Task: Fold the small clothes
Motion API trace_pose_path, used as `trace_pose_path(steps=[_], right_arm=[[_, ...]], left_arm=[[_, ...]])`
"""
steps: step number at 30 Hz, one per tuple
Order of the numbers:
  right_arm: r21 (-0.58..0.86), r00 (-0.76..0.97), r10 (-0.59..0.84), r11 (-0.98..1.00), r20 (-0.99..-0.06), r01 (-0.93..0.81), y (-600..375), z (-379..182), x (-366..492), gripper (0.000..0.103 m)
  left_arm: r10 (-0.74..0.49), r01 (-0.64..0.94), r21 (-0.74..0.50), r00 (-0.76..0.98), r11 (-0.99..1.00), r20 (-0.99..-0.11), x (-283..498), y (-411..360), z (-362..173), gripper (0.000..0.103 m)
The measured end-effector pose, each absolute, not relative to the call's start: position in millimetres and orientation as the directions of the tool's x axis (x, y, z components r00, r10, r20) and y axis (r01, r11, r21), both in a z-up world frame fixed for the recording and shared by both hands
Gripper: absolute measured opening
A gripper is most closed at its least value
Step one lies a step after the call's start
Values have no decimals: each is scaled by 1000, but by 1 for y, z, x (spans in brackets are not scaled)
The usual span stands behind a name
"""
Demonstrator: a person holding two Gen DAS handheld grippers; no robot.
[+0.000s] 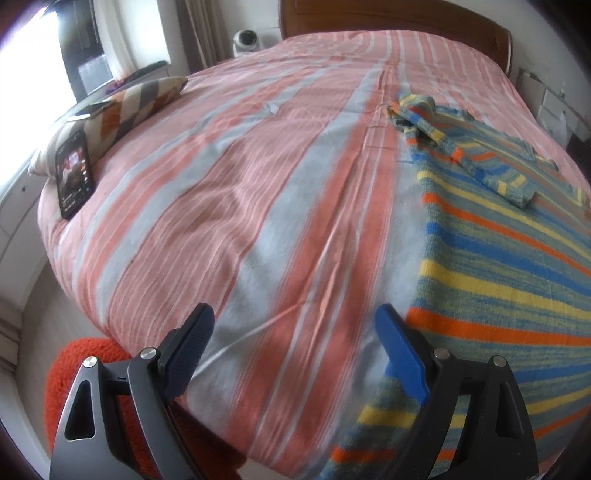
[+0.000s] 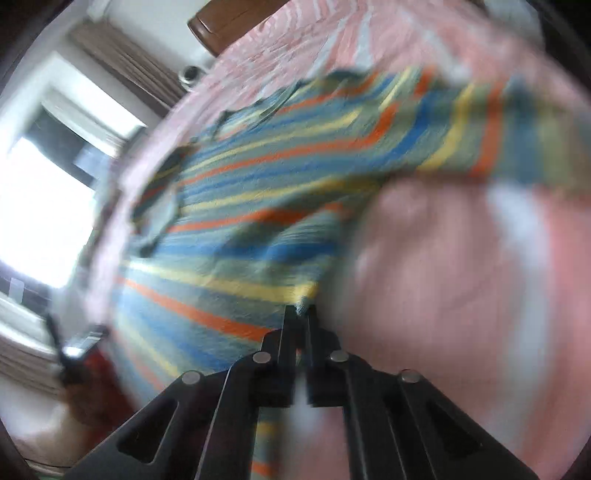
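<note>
On a bed (image 1: 258, 206) covered in pink, grey and white stripes, the left wrist view shows the left gripper (image 1: 295, 350) with its blue-padded fingers (image 1: 400, 354) spread wide apart and holding nothing, poised over the near edge of the bed. A striped knit sweater (image 1: 517, 258) in blue, yellow, orange and grey-green lies flat on the bed's right side, its right portion cut off by the frame, one sleeve (image 1: 461, 147) folded across its upper part. At the bed's far left edge a phone (image 1: 74, 173) with a lit screen leans against a zigzag-patterned pillow (image 1: 136, 103); an orange-red knitted item (image 1: 92, 373) sits below the bed's near left corner, partly hidden by the gripper. A wooden headboard (image 1: 388, 18) closes the bed's far end. The right wrist view, heavily blurred, shows what the first cannot: the right gripper (image 2: 301, 314), fingers pressed together and clamped on a corner of the sweater (image 2: 258, 206), which spreads across the bed (image 2: 461, 277). Details beside the bed's left edge, near a bright window (image 2: 44, 206), are too smeared to make out.
</note>
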State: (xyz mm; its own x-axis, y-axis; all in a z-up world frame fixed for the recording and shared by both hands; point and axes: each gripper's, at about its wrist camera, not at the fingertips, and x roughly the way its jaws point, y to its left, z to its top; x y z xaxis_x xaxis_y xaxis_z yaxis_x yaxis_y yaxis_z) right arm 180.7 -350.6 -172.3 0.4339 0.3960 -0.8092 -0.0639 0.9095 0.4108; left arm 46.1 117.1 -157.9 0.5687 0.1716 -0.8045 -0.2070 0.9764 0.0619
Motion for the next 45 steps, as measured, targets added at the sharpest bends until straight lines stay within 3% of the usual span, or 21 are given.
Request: trace_pose_path(steps=[2, 7, 10, 15, 17, 20, 25, 26, 27, 28, 30, 32, 36, 39, 41, 45], right_arm=[[296, 448, 297, 952, -843, -75, -354, -164, 182, 2], [173, 393, 208, 977, -896, -121, -335, -186, 191, 5], [255, 334, 276, 961, -901, -105, -346, -174, 200, 31], [109, 450, 171, 981, -877, -162, -362, -104, 246, 32], [59, 492, 150, 979, -858, -197, -360, -90, 291, 39], [-1, 505, 124, 971, -854, -240, -345, -101, 363, 41], [24, 406, 134, 964, -904, -263, -331, -155, 446, 45], [33, 378, 137, 963, -915, -268, -330, -162, 452, 43], [43, 346, 142, 960, -927, -277, -329, -170, 458, 34], [35, 332, 137, 955, -933, -294, -326, -173, 461, 6], [-50, 367, 77, 945, -927, -324, -320, -165, 464, 6], [-266, 483, -85, 910, -871, -319, -307, -152, 462, 5], [-372, 464, -202, 875, -862, -310, -294, -193, 462, 6], [-378, 513, -217, 895, -831, -234, -292, -189, 453, 15], [-322, 519, -184, 928, -835, -190, -299, -173, 442, 52], [-180, 610, -73, 977, -789, -115, -319, -117, 382, 62]], left_arm=[[165, -203, 57, 566, 977, -808, 49, 115, -159, 90], [186, -179, 99, 576, 979, -796, 50, 107, -160, 90], [180, -179, 92, 575, 980, -798, 47, 110, -158, 90], [145, -194, 37, 582, 980, -800, 55, 113, -157, 90], [149, -187, 46, 584, 981, -798, 59, 110, -159, 90], [158, -182, 62, 582, 981, -798, 60, 108, -160, 91], [160, -185, 63, 575, 981, -802, 62, 109, -162, 94], [159, -184, 63, 575, 981, -803, 62, 109, -163, 94], [159, -183, 64, 575, 981, -803, 64, 109, -163, 94], [158, -182, 63, 576, 981, -802, 64, 110, -163, 95], [152, -182, 56, 577, 982, -802, 66, 111, -164, 95], [151, -184, 52, 579, 982, -802, 67, 111, -165, 96], [165, -176, 74, 584, 982, -795, 67, 108, -166, 97], [172, -168, 89, 587, 982, -791, 65, 106, -164, 97], [186, -157, 115, 582, 981, -791, 61, 103, -158, 96], [103, -43, 100, 662, 994, -742, 53, 84, -106, 96]])
